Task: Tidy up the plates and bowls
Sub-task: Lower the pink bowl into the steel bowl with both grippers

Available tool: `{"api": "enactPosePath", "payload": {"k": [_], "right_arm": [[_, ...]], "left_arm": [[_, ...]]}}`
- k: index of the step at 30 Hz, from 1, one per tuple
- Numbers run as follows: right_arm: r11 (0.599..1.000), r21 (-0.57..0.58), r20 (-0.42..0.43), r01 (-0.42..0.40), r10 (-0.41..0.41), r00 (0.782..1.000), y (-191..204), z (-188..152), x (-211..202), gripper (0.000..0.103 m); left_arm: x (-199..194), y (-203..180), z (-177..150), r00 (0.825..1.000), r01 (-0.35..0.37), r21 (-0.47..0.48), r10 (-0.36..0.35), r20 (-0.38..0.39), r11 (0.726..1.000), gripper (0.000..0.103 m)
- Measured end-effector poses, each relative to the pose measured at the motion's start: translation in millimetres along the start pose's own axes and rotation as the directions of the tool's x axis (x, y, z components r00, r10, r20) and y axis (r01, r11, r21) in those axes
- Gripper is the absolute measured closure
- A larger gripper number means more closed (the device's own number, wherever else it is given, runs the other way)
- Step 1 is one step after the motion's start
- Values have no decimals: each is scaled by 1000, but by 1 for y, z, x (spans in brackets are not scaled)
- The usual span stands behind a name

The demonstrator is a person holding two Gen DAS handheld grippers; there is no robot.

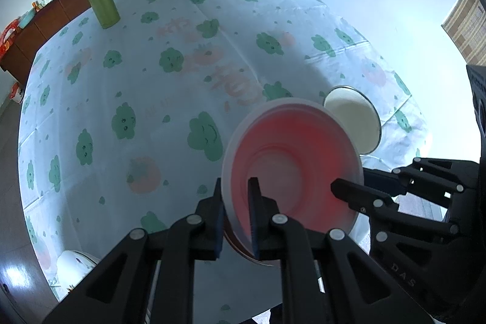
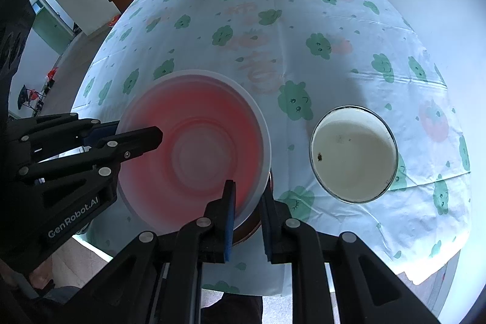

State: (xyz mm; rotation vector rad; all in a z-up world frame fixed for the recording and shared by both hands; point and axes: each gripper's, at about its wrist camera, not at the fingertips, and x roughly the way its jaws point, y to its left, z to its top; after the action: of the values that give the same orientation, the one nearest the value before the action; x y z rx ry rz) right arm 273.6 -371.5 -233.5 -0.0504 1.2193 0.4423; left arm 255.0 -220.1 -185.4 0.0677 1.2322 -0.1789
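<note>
"GenRobot.AI" is printed in white on the left gripper body; "DAS" is embossed on the right gripper; faded tablecloth lettering cannot be read.

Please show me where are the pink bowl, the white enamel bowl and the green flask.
pink bowl (image 2: pixel 194 148), right wrist view, inner bottom.
white enamel bowl (image 2: pixel 354 154), right wrist view, inside floor.
green flask (image 1: pixel 101 3), left wrist view, side wall.

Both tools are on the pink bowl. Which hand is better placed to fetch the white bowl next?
Right. The white bowl sits just beside the right tool, nothing between; the left tool grips the opposite rim of the pink bowl, which blocks its way.
</note>
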Motion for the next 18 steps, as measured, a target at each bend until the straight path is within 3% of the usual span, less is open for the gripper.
{"api": "enactPosePath", "payload": {"k": [18], "right_arm": [[1000,-7,-65,-16,15,998,0,-12,16,86]], "left_arm": [[25,1,-17,997,15,-15,-16,-81,1000,92]]}}
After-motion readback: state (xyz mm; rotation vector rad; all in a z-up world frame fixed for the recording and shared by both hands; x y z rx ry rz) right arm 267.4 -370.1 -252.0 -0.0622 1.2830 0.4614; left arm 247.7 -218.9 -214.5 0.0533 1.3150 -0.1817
